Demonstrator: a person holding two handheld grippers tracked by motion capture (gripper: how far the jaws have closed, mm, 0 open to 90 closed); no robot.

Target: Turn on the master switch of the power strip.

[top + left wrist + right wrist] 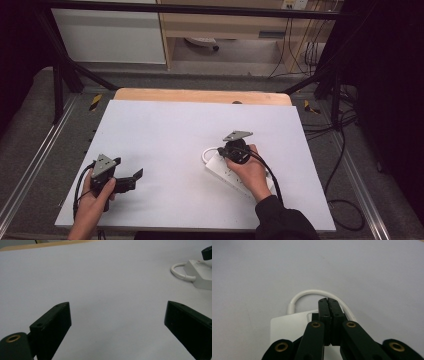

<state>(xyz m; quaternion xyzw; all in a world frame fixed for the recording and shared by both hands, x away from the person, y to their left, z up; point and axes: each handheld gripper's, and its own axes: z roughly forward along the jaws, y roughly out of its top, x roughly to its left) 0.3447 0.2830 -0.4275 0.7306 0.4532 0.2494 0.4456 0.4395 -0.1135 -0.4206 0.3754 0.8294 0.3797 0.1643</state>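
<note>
The counter (165, 135) carries a white sheet over nearly all of its top; a strip of bare wood shows along the far edge. A black metal frame stands around the counter, with grey floor on both sides. Beyond the far edge stand a white cabinet (107, 32) and an open wooden shelf unit (225, 25), and dark cables (345, 165) lie on the floor to the right.

A white power strip (227, 172) lies flat on the sheet, right of the counter's centre, set diagonally. Its white cord (309, 293) loops out of the far end.

The right hand (252, 172) rests over the power strip and holds the right claw (328, 301) pointing down and forward over the strip's far end. Its jaws are pressed together with nothing visible between them, the tips just over the cord loop.

The left hand (92, 200) holds the left claw (131, 179) well left of the power strip, near the counter's near edge, pointing toward the strip. Its jaws are spread wide over bare sheet.
</note>
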